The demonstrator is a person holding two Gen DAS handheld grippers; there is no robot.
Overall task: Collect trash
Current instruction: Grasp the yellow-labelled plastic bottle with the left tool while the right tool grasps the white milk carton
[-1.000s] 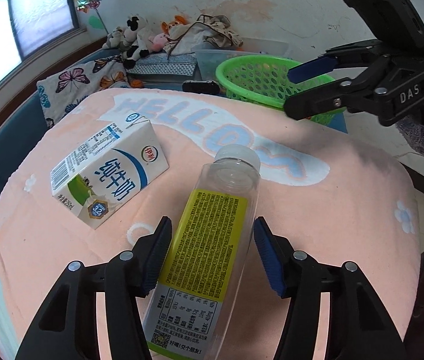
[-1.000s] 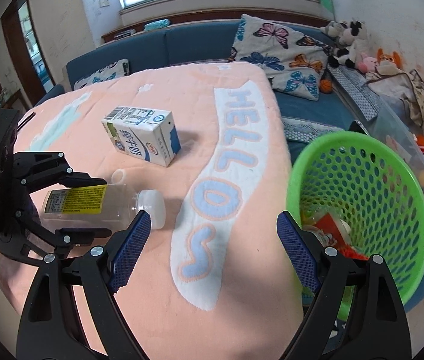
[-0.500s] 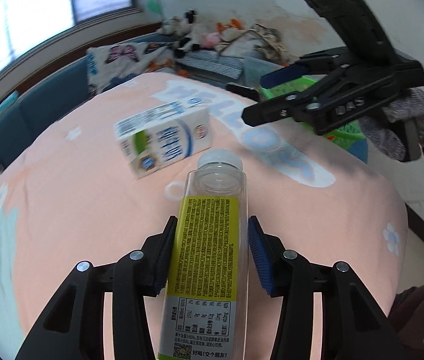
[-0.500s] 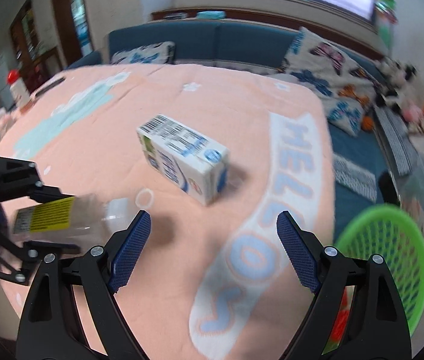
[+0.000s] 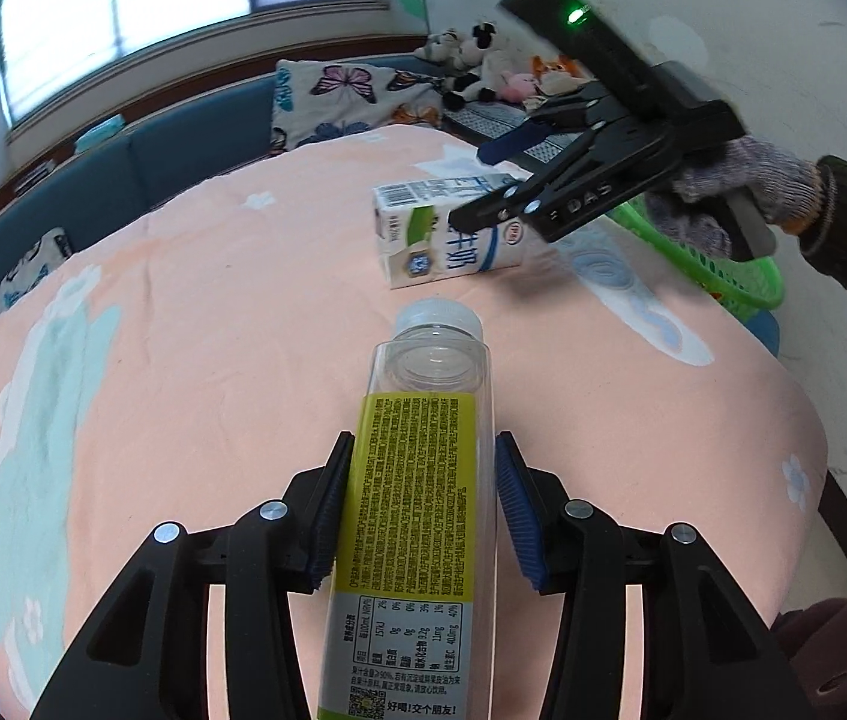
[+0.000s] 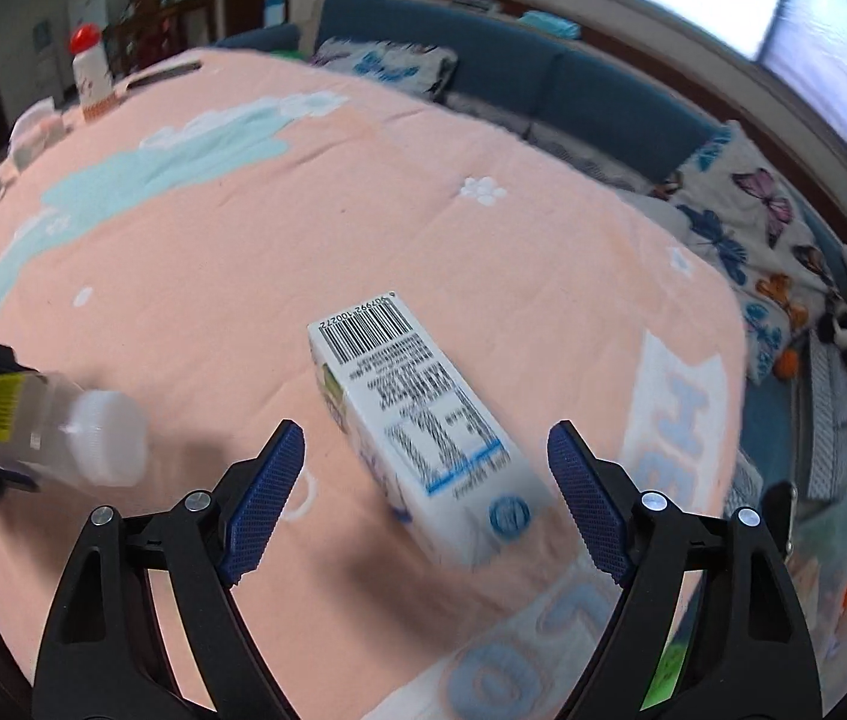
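My left gripper [image 5: 420, 450] is shut on a clear plastic bottle [image 5: 417, 480] with a yellow label and white cap, held above the pink blanket; the bottle also shows in the right wrist view [image 6: 51, 426]. A white and blue milk carton [image 5: 447, 234] lies on its side on the blanket. My right gripper [image 6: 426, 441] is open, its fingers either side of the carton [image 6: 423, 432] and just above it. The right gripper also shows in the left wrist view [image 5: 483, 186]. A green mesh basket [image 5: 723, 276] sits at the blanket's right edge.
The pink blanket [image 5: 183, 330] covers a rounded surface. A blue sofa [image 6: 573, 90] with butterfly cushions [image 5: 333, 102] and stuffed toys [image 5: 471, 60] runs behind it. A red-capped white bottle [image 6: 87, 69] and small items stand at the far left in the right wrist view.
My left gripper has lifted and turned with the bottle gripped. My right gripper has swung away from the basket and come over the milk carton, staying open.
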